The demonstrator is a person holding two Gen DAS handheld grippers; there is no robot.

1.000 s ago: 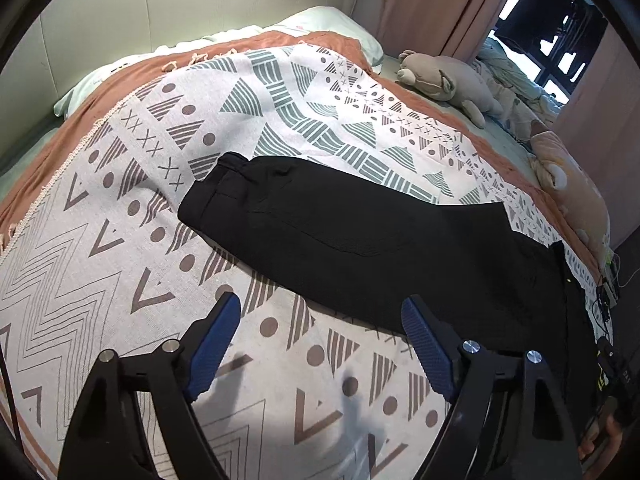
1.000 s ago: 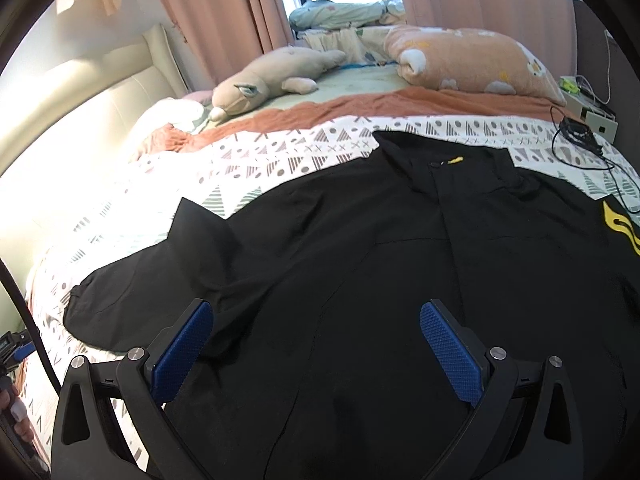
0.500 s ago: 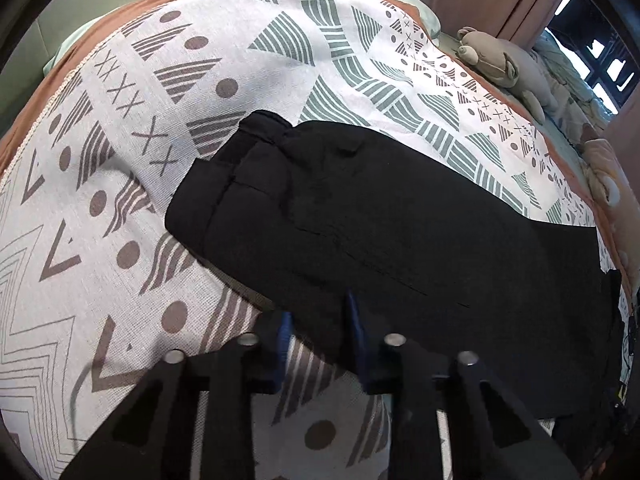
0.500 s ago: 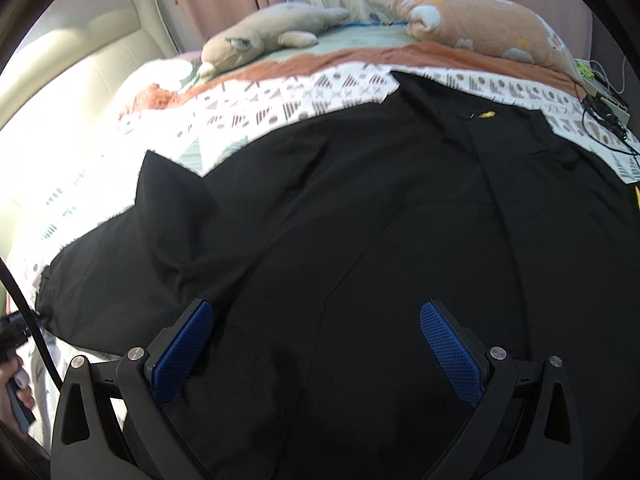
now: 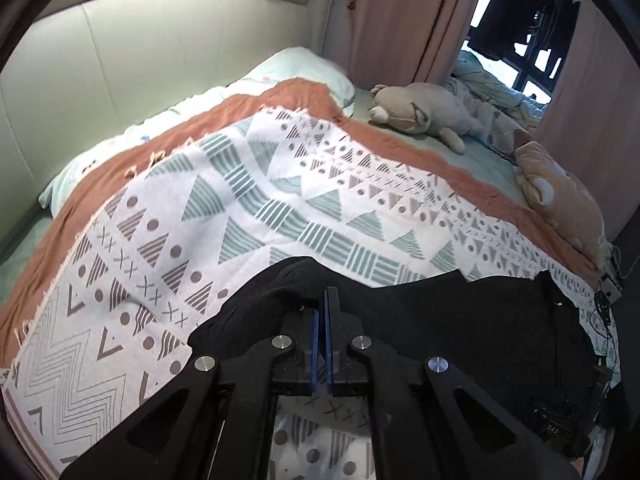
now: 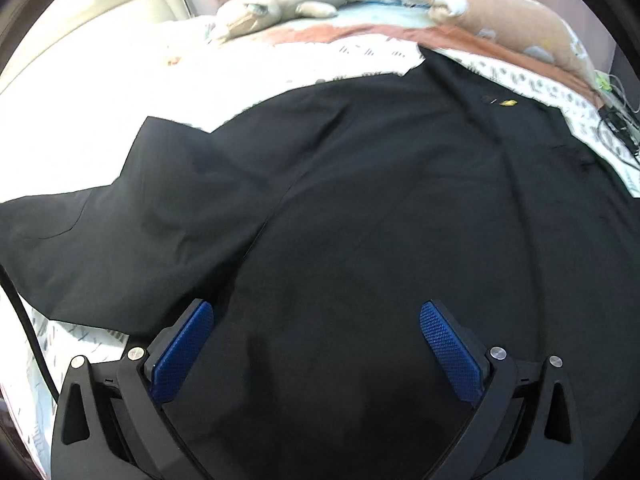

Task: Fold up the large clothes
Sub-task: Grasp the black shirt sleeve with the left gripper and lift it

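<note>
Two grippers are at work on one garment. The left gripper [image 5: 320, 300] is now clamped on the sleeve end [image 5: 288, 280] of the black jacket [image 6: 380, 200]; its blue pads [image 5: 315, 344] stand almost together with dark cloth bunched over their tips. One second ago those jaws were wide apart above the flat sleeve; half a second ago they were narrowing on its near edge. The sleeve has since risen off the patterned blanket [image 5: 240, 208] and hangs gathered at the jaw tips.

The right gripper [image 6: 316, 320] stays wide open, pads [image 6: 450, 352] spread, low over the jacket body, which fills more of its view than before. Contact with the cloth cannot be confirmed.

The jacket lies spread front-up on the blanket, collar toward the orange pillow [image 6: 508, 12], with a plush toy [image 5: 420, 108] well beyond it.

Assessment: the sleeve grasp is complete, and the fold itself has not begun. The next step probably carries the sleeve across the body. Risk: a shallow pinch may slip.
</note>
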